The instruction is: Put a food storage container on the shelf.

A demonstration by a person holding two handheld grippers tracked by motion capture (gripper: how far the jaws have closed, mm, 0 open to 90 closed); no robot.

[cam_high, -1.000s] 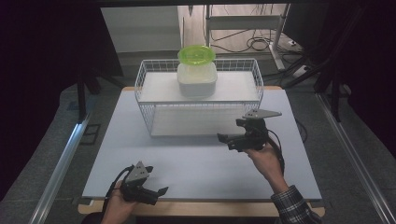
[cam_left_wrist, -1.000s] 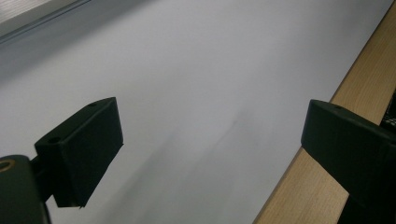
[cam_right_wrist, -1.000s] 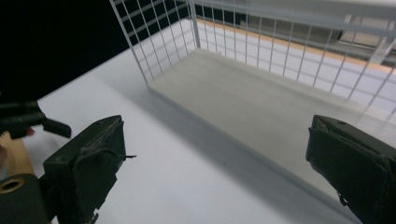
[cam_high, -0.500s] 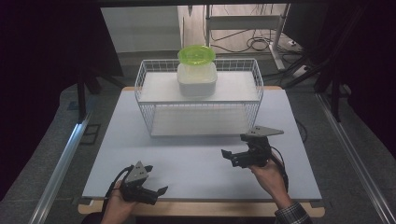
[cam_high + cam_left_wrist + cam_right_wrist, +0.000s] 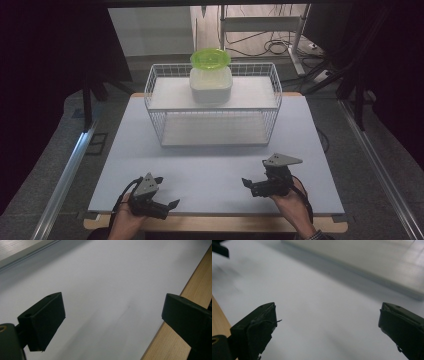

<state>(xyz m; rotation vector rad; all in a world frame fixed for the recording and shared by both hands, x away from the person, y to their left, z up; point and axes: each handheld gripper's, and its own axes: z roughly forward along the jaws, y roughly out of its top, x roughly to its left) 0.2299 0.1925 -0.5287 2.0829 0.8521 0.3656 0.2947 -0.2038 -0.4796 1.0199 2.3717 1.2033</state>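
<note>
The white container with its green lid sits in the wire basket at twelve o'clock on the table; the right gripper, jaws spread and empty, seems slightly nearer; the left gripper, likewise released, rests at seven o'clock.

A pale counter with a wooden near edge carries a white wire basket at its far middle; both hand-held grippers rest near the near edge.
</note>
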